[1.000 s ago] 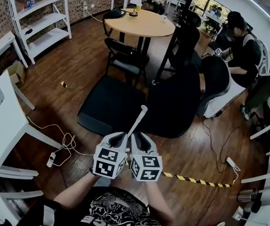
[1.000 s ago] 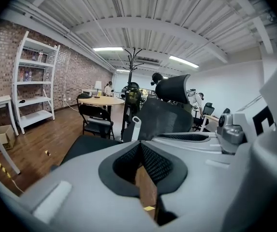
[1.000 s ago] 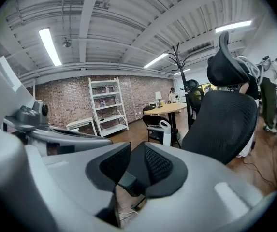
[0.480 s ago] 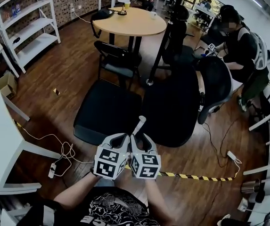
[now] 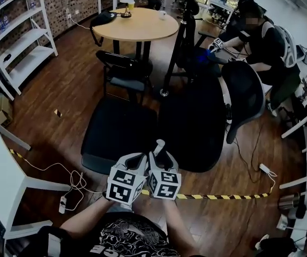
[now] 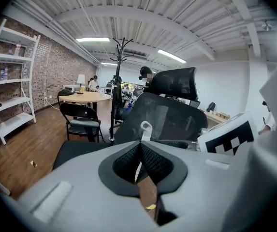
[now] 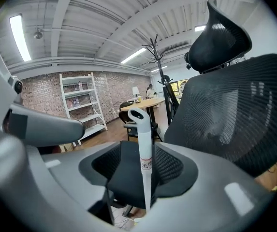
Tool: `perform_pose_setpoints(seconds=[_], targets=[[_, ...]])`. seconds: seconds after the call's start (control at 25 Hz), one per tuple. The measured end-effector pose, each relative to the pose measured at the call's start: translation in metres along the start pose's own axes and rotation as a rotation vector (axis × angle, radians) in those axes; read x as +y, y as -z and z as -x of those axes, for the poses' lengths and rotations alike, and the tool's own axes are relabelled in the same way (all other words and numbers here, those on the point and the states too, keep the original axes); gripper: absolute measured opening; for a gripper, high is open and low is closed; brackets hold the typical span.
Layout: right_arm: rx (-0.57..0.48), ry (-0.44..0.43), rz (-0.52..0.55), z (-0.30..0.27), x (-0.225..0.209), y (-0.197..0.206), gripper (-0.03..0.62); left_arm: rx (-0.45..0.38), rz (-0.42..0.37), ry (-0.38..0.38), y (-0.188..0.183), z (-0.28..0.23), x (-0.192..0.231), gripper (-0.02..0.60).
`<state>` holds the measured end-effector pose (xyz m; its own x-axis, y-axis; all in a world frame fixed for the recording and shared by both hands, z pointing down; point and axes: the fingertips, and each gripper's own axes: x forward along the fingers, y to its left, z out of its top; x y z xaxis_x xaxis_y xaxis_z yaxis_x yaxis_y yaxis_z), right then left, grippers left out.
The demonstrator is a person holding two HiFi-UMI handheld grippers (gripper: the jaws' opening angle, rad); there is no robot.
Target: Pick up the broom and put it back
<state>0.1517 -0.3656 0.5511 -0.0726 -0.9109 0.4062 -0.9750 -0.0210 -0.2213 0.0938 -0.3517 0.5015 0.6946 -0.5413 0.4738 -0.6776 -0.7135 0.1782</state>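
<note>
The broom's white handle, with a loop at its tip, sticks up between my two grippers, which are held side by side low in the head view. My left gripper is shut on the handle, whose shaft runs down through the narrow slit between its pads. My right gripper has just been opening. Its jaws stand wide apart, and the handle rises free between them without touching either pad. The broom's head is hidden below the grippers.
A black mesh office chair stands just ahead, with a flat black seat to its left. Behind are a folding chair, a round table and a coat stand. Yellow-black tape and cables lie on the floor. A person sits at the right.
Both grippers have moved forward toward the black chairs, still side by side. Less of the handle now shows above them than a second ago.
</note>
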Motion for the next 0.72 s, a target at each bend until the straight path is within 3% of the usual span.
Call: perform_pose_setpoints(seconds=[0.48,0.72], targets=[[-0.006,0.098,-0.045,-0.038,-0.019,0.003,0.19,0.028,-0.066,0.056,-0.008,-0.022,0.017,0.005],[-0.014,0.157,-0.036,-0.039,-0.024,0.005,0.11,0.035,-0.052,0.059,-0.006,-0.022,0.025,0.005]])
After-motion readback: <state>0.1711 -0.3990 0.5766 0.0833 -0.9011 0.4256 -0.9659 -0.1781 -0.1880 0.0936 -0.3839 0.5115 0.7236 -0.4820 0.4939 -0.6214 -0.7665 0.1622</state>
